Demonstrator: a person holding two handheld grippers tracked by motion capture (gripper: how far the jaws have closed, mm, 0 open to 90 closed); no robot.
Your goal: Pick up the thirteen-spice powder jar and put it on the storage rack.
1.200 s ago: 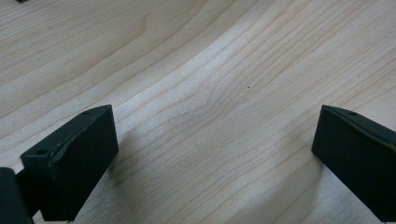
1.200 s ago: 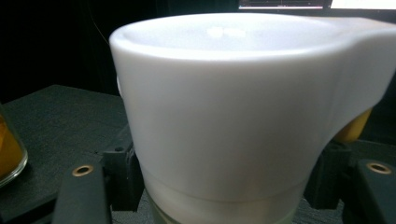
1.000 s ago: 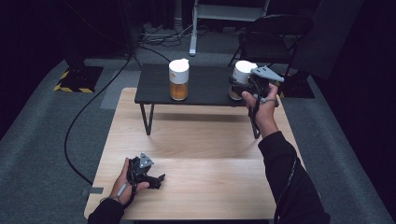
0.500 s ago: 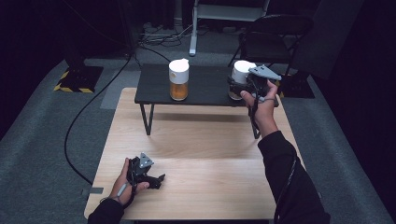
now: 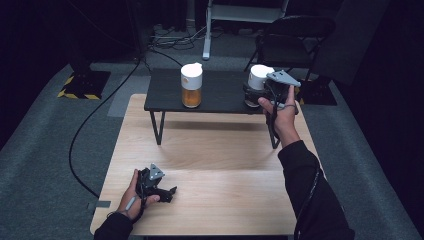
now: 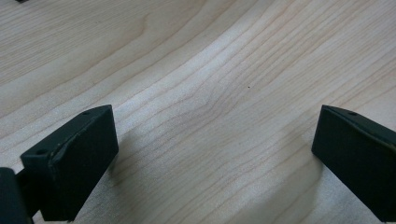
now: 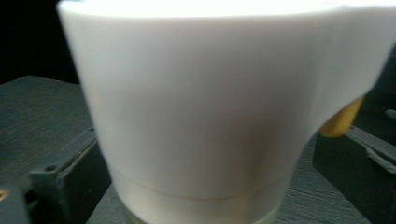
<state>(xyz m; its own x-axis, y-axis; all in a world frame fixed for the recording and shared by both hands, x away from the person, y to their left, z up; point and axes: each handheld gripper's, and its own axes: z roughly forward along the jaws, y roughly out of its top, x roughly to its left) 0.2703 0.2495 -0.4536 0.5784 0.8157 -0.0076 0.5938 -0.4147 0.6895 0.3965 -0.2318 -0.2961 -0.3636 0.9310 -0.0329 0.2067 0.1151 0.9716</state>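
Two white-lidded clear jars are standing on the low black side table (image 5: 165, 100) beyond the pale wooden table (image 5: 210, 160): one with amber liquid (image 5: 191, 85) near the middle, and one (image 5: 258, 83) at the right end, which the right gripper (image 5: 262, 92) is being held around. In the right gripper view that jar's white plastic lid (image 7: 201, 102) is seen close up between the two black jaws, which have just been opening and are now standing wide on either side, with no pressing on the jar being shown; a small yellow part (image 7: 340, 119) is peeking out under the lid's rim. The step in hand is judged to be the release of this jar on the black table. To do it well, the jaws are best kept fully spread and drawn straight back along their own line, so that neither pad is dragged against the lid and the jar is not tipped or slid toward the table's edge, which is lying near. The left gripper (image 5: 169, 191) is being rested low on the wooden table, its jaws standing wide with nothing but bare wood (image 6: 205, 98) between them. Counted: two jars, two tables, two grippers, one dark folding chair (image 5: 295, 30) behind.
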